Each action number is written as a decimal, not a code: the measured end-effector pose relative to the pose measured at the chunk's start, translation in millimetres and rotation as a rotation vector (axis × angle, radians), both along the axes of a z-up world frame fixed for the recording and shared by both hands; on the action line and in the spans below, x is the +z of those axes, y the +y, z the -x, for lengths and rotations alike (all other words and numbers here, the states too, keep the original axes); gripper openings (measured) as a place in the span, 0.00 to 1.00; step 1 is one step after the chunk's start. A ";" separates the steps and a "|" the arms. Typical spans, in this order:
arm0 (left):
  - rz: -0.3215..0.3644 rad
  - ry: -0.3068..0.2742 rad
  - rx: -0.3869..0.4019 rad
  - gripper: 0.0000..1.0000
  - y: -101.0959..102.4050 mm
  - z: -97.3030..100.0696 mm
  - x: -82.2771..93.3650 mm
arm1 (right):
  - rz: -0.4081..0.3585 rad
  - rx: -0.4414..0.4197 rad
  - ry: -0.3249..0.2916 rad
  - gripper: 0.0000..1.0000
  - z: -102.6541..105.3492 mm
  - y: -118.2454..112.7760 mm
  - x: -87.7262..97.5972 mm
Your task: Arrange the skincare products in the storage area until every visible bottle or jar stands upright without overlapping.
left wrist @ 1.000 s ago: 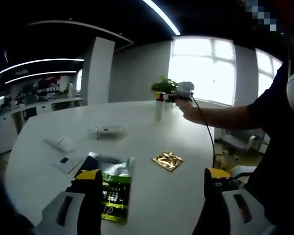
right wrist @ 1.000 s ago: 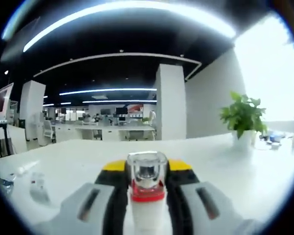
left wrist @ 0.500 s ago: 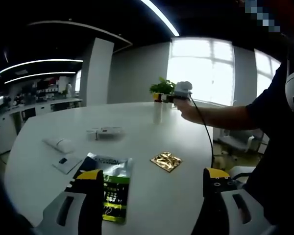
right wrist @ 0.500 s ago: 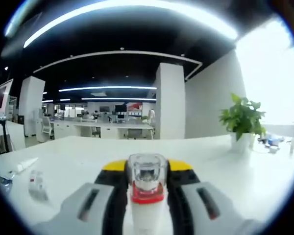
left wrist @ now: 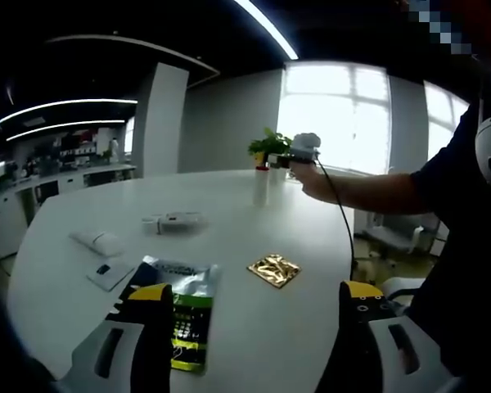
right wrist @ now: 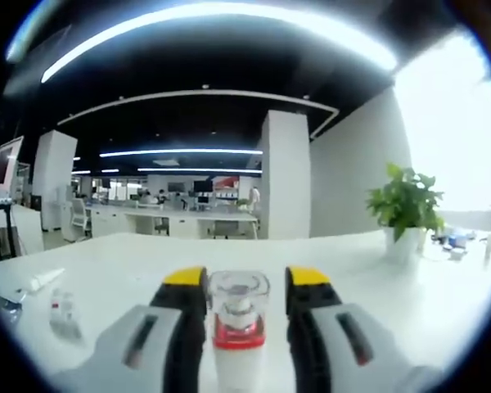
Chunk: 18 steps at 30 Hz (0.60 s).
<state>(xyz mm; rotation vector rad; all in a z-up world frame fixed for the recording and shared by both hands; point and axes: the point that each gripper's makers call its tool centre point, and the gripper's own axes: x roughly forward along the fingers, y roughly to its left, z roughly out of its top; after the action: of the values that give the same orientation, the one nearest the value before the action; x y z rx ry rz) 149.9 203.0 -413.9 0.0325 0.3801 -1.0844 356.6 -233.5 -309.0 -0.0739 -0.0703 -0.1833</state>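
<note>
Jaws of right gripper [right wrist: 245,299] spread beside upright white bottle [right wrist: 238,352], bottom centre; left gripper [left wrist: 250,315] jaws spread over desk [left wrist: 254,221].

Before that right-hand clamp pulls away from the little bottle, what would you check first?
1. Bottle upright on the white table: ok.
2. Right gripper jaws apart from the bottle: ok, gaps on both sides.
3. Nothing overlapping the bottle: ok.
4. Potted plant out of the way: ok, far off.
5. Left gripper empty: ok, jaws wide over the green pouch.
6. Bottle base flat: cannot tell, hidden.
</note>
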 end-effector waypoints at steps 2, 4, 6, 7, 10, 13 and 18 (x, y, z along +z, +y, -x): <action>-0.001 -0.002 0.000 0.85 1.0 -0.5 0.7 | 0.002 0.001 -0.003 0.38 0.7 -0.1 2.1; -0.002 -0.003 0.003 0.85 1.7 -0.9 1.3 | 0.007 0.006 -0.023 0.39 4.3 0.8 10.3; 0.000 -0.005 0.006 0.85 3.3 -2.4 1.7 | 0.018 0.010 -0.033 0.39 7.4 1.6 19.2; -0.001 -0.004 0.009 0.85 3.8 -2.9 1.6 | 0.028 0.010 -0.042 0.39 8.6 1.6 24.3; 0.001 -0.004 0.007 0.85 3.2 -3.0 1.4 | 0.043 0.017 -0.061 0.38 13.0 3.1 37.3; 0.002 -0.004 0.005 0.85 1.1 -2.6 0.8 | 0.062 0.027 -0.073 0.37 15.7 6.8 44.1; 0.005 0.000 0.002 0.85 -0.6 -0.8 -0.2 | 0.069 0.063 -0.081 0.38 17.6 18.1 48.2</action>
<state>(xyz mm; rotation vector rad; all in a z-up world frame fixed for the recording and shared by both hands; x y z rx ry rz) 150.7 202.4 -414.2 0.0277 0.3768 -1.0837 339.0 -215.4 -260.8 -0.1326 -0.1595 -0.1206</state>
